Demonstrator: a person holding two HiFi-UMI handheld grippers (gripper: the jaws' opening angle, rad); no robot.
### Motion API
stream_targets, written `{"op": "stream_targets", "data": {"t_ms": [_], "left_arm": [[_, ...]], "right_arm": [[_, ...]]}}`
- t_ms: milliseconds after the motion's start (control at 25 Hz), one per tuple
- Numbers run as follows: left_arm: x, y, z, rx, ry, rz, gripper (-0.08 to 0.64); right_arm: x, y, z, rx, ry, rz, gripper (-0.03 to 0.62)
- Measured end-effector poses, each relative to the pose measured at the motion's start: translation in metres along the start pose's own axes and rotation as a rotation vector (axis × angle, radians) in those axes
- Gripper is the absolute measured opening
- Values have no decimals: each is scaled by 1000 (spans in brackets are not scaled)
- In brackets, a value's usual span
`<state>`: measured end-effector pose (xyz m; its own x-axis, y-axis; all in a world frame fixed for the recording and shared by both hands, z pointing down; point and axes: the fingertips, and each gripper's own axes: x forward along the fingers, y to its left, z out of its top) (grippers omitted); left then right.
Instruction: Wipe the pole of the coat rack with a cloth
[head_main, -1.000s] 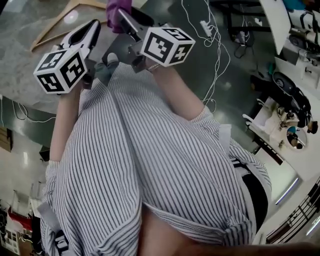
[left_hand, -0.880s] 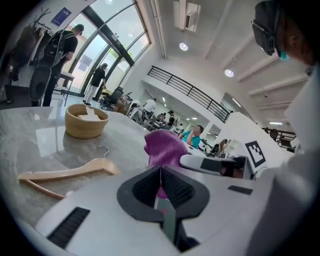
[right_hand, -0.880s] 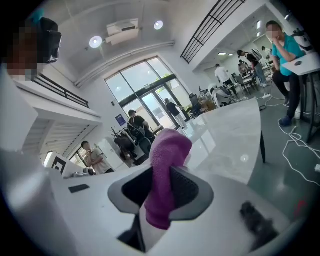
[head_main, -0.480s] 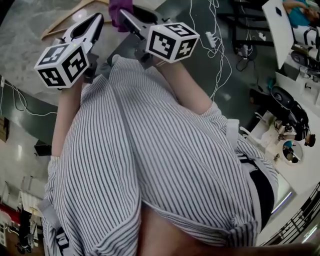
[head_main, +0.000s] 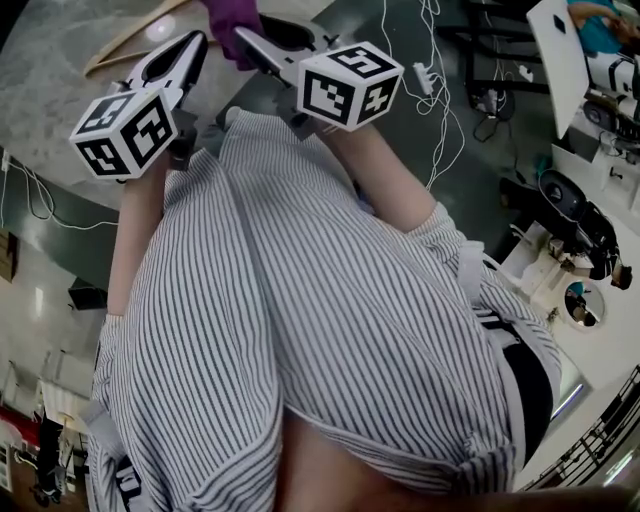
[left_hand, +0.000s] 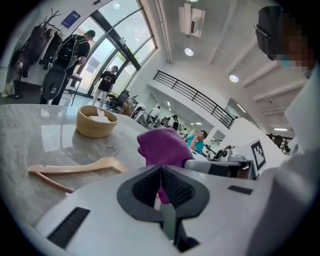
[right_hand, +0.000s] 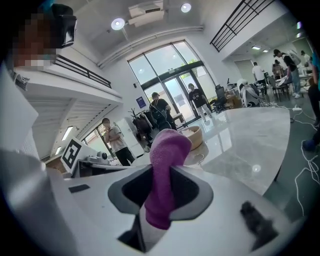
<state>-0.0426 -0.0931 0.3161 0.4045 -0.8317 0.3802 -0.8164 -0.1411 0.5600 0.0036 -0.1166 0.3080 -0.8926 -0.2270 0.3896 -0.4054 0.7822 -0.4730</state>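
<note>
A purple cloth (right_hand: 169, 150) is pinched between the jaws of my right gripper (right_hand: 161, 172) and sticks up past them. In the head view the right gripper (head_main: 243, 35) is held out in front of the striped shirt, with the cloth (head_main: 232, 14) at the top edge. My left gripper (head_main: 190, 45) is beside it, shut with nothing in it. From the left gripper (left_hand: 161, 169) the cloth (left_hand: 162, 146) shows just beyond the closed jaws. A coat rack (left_hand: 36, 40) hung with dark coats stands far off by the glass doors.
A wooden hanger (left_hand: 75, 169) lies on the marble table (left_hand: 30, 140), and a wooden bowl (left_hand: 96, 121) stands farther back. Several people stand near the doors. Cables (head_main: 430, 110) trail over the dark floor, and a cluttered white desk (head_main: 570, 260) is at the right.
Both grippers have shifted slightly up and right in the head view, and the cloth now reaches the top edge. Both grips are unchanged.
</note>
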Motion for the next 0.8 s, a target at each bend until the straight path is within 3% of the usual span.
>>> {"op": "stream_targets", "data": {"t_ms": [320,800], "left_arm": [[-10,7,0,-18,-6,0,15],[-24,5,-9,-27,-12,1,15]], "right_arm": [[2,17,-4,-65,58,62,104],[-4,29,-8,-146,147,86,104]]}}
